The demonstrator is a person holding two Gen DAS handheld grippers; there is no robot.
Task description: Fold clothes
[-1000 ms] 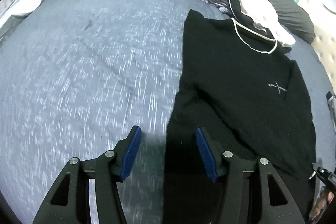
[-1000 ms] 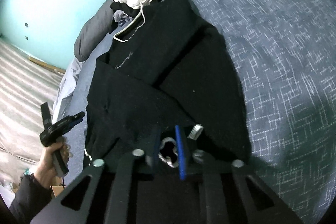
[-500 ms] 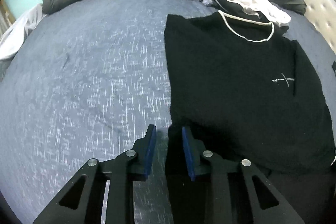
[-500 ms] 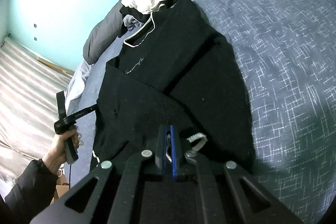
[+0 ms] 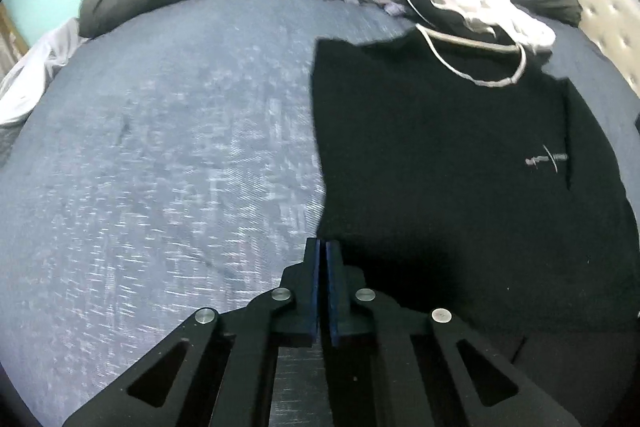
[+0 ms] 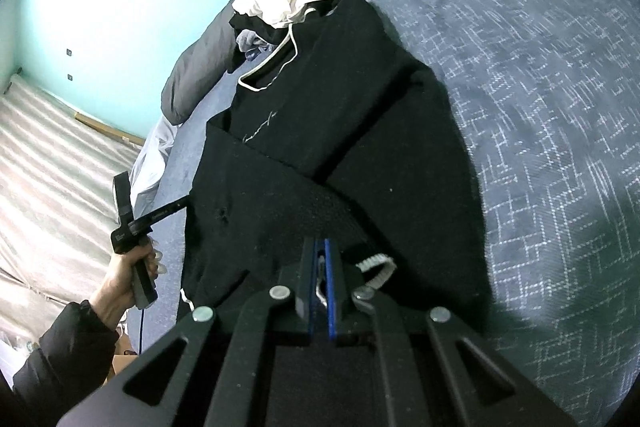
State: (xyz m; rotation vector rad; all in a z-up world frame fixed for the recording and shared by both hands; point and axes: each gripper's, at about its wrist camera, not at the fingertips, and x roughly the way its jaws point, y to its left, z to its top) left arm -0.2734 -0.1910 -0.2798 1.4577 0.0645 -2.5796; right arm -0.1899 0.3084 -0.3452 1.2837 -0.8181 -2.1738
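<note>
Downward, both claws (image 5: 322, 251) (image 6: 320, 251) clamping black shirt (image 5: 460, 187)

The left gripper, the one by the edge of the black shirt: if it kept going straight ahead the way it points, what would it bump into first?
Probably the blue patterned bedspread just past the left gripper, beside the black shirt's hem edge; depth is unclear.

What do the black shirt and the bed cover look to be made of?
Black shirt: soft matte knit, likely cotton jersey; it lies limp, with a ribbed white neckline.
Bed cover: woven blue-grey cloth, matte, with pale flecked threads; the fibre cannot be told.
</note>
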